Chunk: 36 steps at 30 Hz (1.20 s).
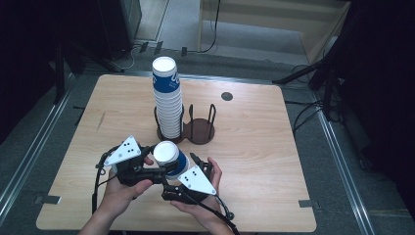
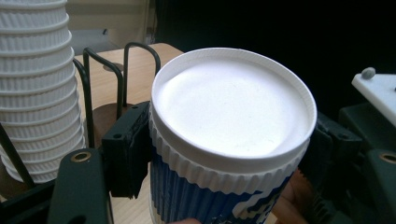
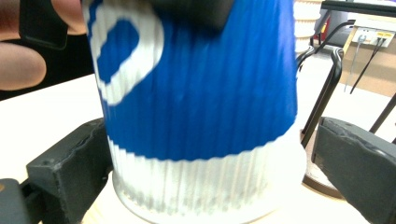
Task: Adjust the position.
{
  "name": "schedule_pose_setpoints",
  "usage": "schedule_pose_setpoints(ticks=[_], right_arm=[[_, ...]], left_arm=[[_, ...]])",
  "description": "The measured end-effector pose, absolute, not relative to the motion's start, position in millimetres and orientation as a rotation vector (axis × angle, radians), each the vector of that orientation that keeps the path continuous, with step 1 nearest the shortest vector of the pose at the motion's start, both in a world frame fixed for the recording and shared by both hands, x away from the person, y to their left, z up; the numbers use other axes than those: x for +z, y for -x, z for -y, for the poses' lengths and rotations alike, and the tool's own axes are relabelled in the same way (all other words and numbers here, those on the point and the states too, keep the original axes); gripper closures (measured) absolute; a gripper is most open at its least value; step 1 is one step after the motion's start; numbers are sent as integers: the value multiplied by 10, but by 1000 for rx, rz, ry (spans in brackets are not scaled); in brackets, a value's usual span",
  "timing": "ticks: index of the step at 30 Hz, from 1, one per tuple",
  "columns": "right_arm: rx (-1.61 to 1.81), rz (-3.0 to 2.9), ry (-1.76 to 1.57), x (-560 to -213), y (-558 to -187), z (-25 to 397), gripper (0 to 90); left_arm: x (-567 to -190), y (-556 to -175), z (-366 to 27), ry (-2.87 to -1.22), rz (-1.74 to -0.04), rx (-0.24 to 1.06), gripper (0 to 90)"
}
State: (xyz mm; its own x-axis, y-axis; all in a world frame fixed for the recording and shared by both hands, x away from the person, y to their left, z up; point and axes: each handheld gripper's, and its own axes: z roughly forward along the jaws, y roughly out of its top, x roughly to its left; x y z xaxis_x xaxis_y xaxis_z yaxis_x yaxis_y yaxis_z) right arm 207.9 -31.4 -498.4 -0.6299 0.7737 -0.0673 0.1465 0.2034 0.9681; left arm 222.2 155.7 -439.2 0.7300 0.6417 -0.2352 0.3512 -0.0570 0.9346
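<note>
- Two grippers meet at one blue-and-white ribbed paper cup [image 1: 169, 157], which sits near the front of the wooden table [image 1: 254, 147], just in front of the dark wire cup rack [image 1: 195, 128].
- Left gripper [image 1: 155, 172]: in the left gripper view its black jaws press against both sides of the cup [image 2: 224, 154] just under the white rim, so it is clamped on the cup. That view shows the cup turned bottom-up, its flat white base facing the camera.
- Right gripper [image 1: 192, 164]: in the right gripper view its two jaws stand on either side of the cup's [image 3: 196, 93] white lower band. The left jaw lies against the wall, while the right jaw stands a little apart from it, so this gripper is parted around the cup and not squeezing it.
- A person's hands hold both grippers from the front edge of the table, in front of the rack; the left hand [image 1: 120, 193] and the right hand [image 1: 208, 205] sit close together.
- Behind the held cup, a tall stack of cups [image 1: 167, 98] of the same kind stands in the rack's left bay; the rack's right bay has only its round dark base.
- Beyond the rack, toward the table's far edge, a small round grey disc [image 1: 226, 96] is set in the tabletop.
</note>
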Motion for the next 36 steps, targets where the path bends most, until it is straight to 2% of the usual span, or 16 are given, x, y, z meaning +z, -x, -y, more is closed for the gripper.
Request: schedule_pose_setpoints(ticks=[5,7,11,15,18,21,28,36], right_arm=[[1453,-1903,-843,-4984,-2064,294,30],[1455,-1888,-823,-4977,-2048,302,118],[1446,-1884,-793,-4991,-2028,301,147],[1431,-1891,-778,-5015,-2026,293,158],[1403,-1894,-740,-5031,-2019,278,162],[1381,-1892,-718,-5036,-2015,272,162],[1205,-1883,-572,-5089,-2032,278,165],[1144,-1871,-480,-5123,-2001,237,164]], left_arm=[[-4393,-2213,-1533,-1677,-799,286,276],[-4397,-2212,-1522,-1682,-801,292,276],[-4398,-2218,-1532,-1686,-799,281,269],[-4394,-2239,-1543,-1719,-806,268,255],[-4372,-2265,-1560,-1761,-809,214,181],[-4355,-2271,-1570,-1795,-807,208,146],[-4307,-2287,-1589,-1909,-857,185,149],[-4332,-2306,-1572,-1946,-888,177,169]])
